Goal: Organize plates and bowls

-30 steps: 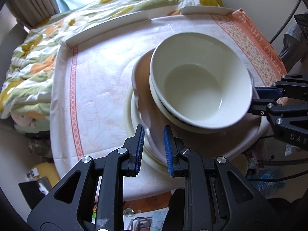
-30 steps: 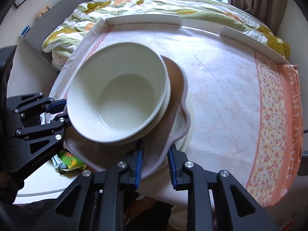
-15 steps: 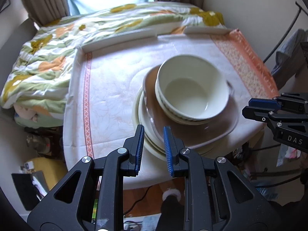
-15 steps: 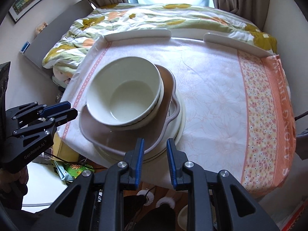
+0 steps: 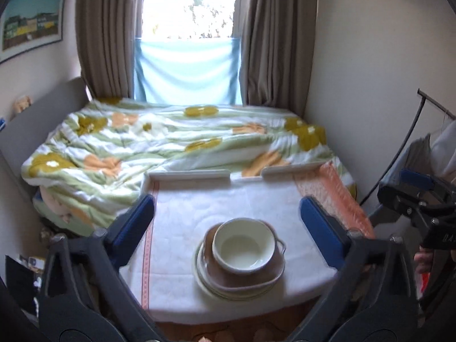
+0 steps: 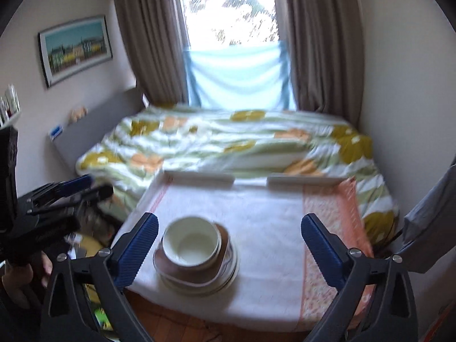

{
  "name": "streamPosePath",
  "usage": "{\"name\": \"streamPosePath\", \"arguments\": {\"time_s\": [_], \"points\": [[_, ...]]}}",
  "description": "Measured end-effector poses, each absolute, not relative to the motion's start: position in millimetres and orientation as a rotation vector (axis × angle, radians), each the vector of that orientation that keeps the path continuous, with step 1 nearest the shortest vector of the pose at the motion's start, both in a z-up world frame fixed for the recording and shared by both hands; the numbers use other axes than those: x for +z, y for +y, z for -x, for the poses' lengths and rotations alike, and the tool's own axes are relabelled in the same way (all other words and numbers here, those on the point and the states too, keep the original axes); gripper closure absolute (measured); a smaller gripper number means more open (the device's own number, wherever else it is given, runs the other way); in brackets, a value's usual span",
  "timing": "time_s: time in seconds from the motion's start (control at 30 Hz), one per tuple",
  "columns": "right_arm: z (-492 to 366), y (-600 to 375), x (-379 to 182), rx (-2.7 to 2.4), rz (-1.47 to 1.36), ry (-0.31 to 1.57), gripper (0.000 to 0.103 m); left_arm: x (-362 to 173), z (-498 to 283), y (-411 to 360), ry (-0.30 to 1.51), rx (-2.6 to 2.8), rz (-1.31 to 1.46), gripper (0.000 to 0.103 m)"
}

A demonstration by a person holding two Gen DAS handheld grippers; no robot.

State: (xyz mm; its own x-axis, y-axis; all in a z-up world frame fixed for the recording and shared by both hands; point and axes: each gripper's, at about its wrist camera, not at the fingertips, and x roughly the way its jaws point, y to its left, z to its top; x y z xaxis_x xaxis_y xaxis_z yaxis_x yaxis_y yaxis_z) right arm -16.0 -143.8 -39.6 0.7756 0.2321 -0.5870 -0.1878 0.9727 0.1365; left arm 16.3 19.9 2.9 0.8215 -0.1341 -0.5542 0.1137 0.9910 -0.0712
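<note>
Bowl (image 5: pixel 244 245) sits mouth-up atop stacked plates (image 5: pixel 228 285), both grippers' jaws opening wide, nothing between them.

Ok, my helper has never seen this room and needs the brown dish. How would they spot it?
Find the cloth-covered table at the foot of the floral-quilted bed; one stack of dishes stands near its front edge. The brown dish sits under the cream bowl and on the pale plates. It is the only brown piece, with small side handles.
</note>
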Motion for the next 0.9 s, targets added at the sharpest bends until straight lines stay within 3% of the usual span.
{"name": "streamPosePath", "arguments": {"time_s": [0.3, 0.9], "points": [[45, -156, -20, 0.091, -0.047, 0.501, 0.003, 22, 22, 22, 0.488, -0.096, 0.092, 0.000], [56, -156, -18, 0.047, -0.017, 0.455, 0.003, 30, 39, 2, 0.413, -0.049, 0.016, 0.000]]}}
